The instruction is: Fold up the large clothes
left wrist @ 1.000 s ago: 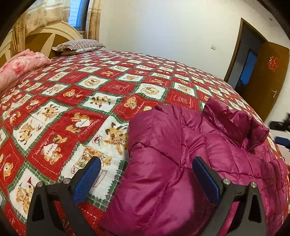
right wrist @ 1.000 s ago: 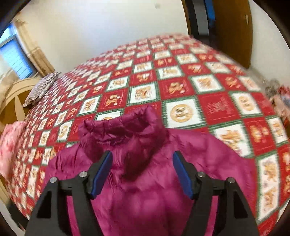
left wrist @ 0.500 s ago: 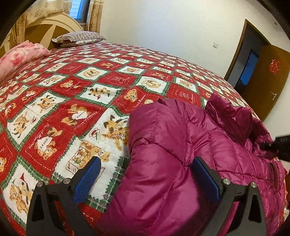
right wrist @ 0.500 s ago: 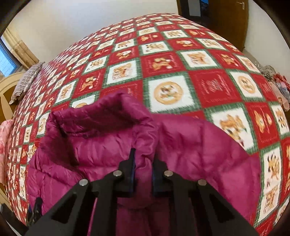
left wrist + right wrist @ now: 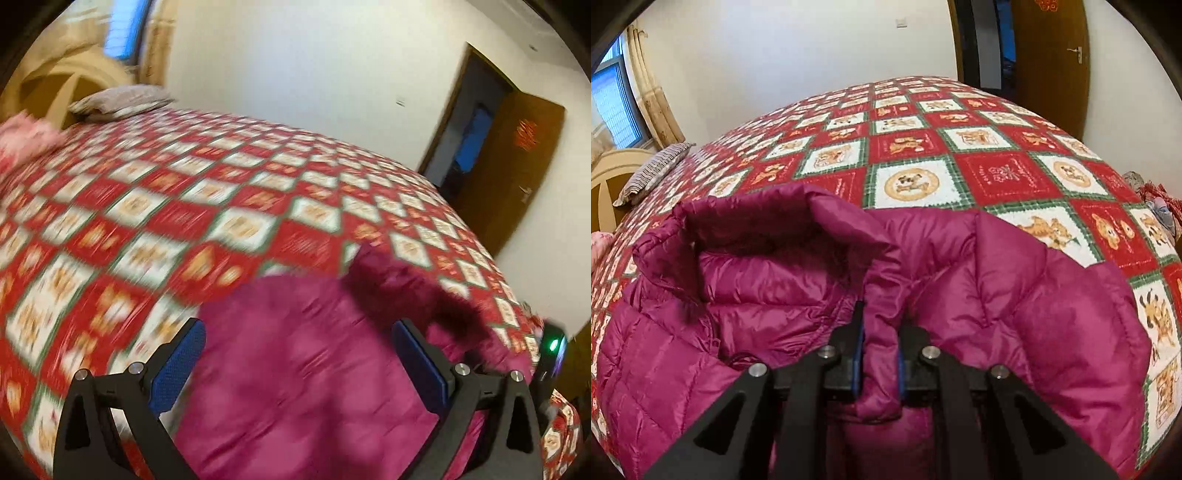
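Note:
A magenta puffer jacket [image 5: 1015, 295] lies on the bed's near part, collar [image 5: 768, 218] standing up. My right gripper [image 5: 880, 339] is shut on a fold of the jacket just below the collar's right end. In the blurred left wrist view the jacket [image 5: 295, 369] fills the bottom centre. My left gripper [image 5: 299, 363] is open, its blue pads wide apart above the jacket's body, holding nothing. The right gripper's body [image 5: 552, 354], with a green light, shows at that view's right edge.
The jacket lies on a red, white and green checked quilt [image 5: 908, 147] covering a large bed. A striped pillow [image 5: 653, 171] and wooden headboard [image 5: 605, 177] are at the far left. A pink blanket [image 5: 26, 140] lies beside them. A brown door [image 5: 1049, 62] stands open behind.
My right gripper has closed on the jacket below the collar and lifted that part. My left gripper stays open and has swung fast, blurring its view.

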The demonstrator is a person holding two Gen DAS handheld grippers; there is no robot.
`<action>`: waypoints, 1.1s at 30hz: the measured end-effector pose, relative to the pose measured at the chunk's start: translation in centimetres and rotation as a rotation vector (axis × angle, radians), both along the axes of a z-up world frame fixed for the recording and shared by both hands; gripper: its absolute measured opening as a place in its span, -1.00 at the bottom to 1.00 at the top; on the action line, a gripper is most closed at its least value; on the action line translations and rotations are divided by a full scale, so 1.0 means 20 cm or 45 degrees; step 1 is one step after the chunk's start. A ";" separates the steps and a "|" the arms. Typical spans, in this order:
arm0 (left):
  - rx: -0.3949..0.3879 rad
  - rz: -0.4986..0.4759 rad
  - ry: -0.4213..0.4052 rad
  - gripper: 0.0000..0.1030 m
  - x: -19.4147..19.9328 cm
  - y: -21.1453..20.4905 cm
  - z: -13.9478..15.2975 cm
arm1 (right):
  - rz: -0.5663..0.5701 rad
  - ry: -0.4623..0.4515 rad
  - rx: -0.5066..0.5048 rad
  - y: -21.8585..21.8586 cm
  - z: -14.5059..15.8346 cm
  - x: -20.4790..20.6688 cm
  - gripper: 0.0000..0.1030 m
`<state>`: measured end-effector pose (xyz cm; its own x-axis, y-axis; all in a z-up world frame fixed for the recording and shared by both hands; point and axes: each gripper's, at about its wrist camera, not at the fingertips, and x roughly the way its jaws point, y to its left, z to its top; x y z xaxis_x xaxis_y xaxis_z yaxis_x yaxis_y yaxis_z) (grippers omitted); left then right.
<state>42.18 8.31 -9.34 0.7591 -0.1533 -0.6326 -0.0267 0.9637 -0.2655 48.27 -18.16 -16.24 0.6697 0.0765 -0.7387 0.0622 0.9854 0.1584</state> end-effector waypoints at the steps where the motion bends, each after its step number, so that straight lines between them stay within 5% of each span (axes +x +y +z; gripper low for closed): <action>1: 0.012 -0.031 0.045 0.96 0.06 -0.06 0.01 | -0.001 -0.005 0.005 0.00 0.00 0.00 -0.75; 10: 0.140 -0.044 0.334 0.94 0.42 -0.41 -0.19 | -0.001 -0.030 0.073 -0.03 0.00 -0.01 -0.74; 11: 0.186 -0.036 0.332 0.60 0.41 -0.41 -0.23 | 0.000 -0.032 0.084 -0.03 0.00 -0.01 -0.74; 12: 0.213 -0.035 0.332 -0.07 0.40 -0.41 -0.25 | 0.001 -0.034 0.095 -0.04 -0.01 -0.01 -0.74; 14: 0.237 -0.058 0.385 -0.69 0.36 -0.37 -0.31 | 0.002 -0.035 0.120 -0.05 -0.01 -0.01 -0.74; 21: 0.078 0.002 0.295 -0.67 0.08 -0.20 -0.40 | 0.005 -0.039 0.176 -0.08 -0.02 -0.01 -0.74; 28: -0.001 0.050 0.197 -0.66 0.08 -0.18 -0.47 | 0.019 -0.005 0.157 -0.07 0.01 -0.03 -0.55; 33: 0.000 0.053 0.184 -0.66 0.07 -0.19 -0.47 | -0.117 -0.204 0.058 -0.13 0.28 -0.17 -0.41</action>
